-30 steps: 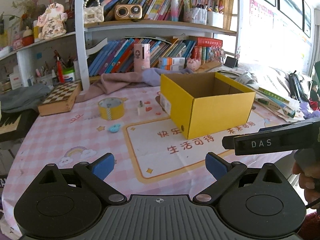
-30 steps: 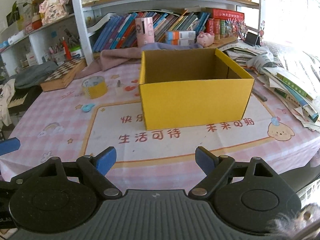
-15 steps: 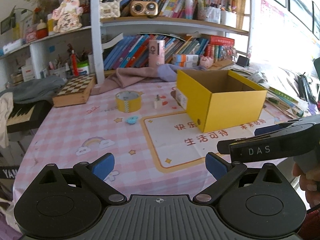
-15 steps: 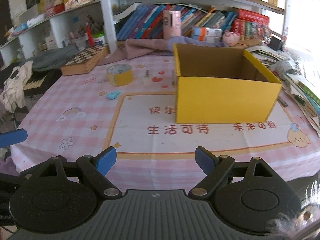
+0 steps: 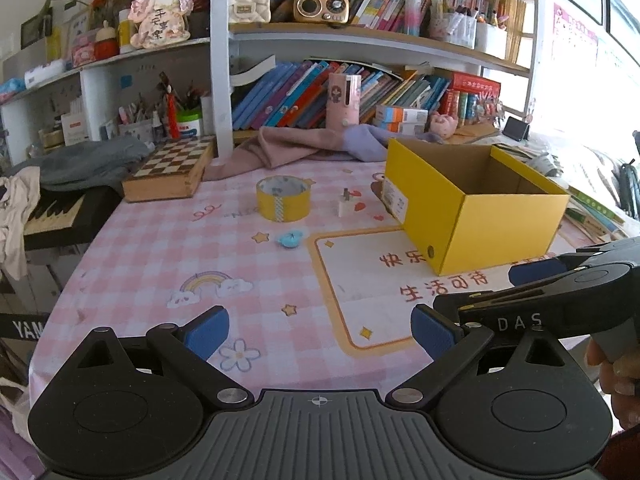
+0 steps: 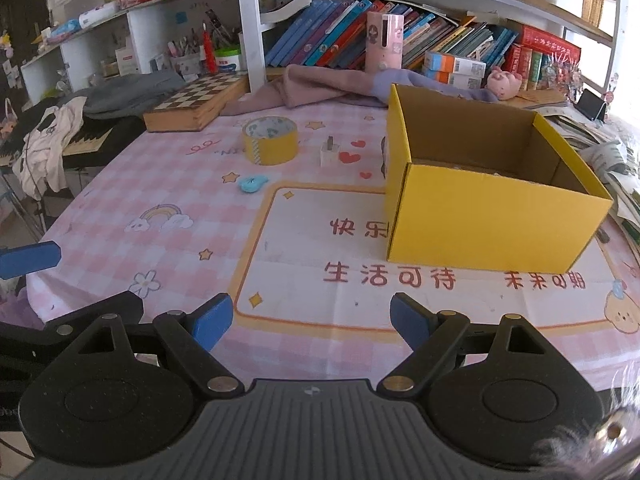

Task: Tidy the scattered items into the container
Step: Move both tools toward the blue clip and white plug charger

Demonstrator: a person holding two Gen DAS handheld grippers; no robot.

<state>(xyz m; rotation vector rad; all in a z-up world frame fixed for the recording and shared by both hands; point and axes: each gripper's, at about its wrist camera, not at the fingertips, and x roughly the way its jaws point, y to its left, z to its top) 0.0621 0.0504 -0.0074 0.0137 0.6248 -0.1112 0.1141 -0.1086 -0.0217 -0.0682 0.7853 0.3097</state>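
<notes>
An open yellow cardboard box (image 5: pixel 480 216) (image 6: pixel 492 216) stands on the pink checked tablecloth, right of centre. Left of it lie a yellow tape roll (image 5: pixel 283 198) (image 6: pixel 270 140), a small white block with a grey peg (image 5: pixel 344 205) (image 6: pixel 330 153), and a small blue clip (image 5: pixel 291 238) (image 6: pixel 252 183). My left gripper (image 5: pixel 320 330) is open and empty above the near table edge. My right gripper (image 6: pixel 311 320) is open and empty, also at the near edge; it shows at the right of the left wrist view (image 5: pixel 560 292).
A wooden chessboard box (image 5: pixel 172 174) and a pink-purple cloth (image 5: pixel 304 148) lie at the table's far side under bookshelves. A keyboard (image 5: pixel 52 216) with clothes sits off the left edge. Papers and books (image 6: pixel 612 152) pile up right of the box.
Both views have swung left and pulled back: the box has shifted right in frame and more of the table's left side shows. Both grippers stay open.
</notes>
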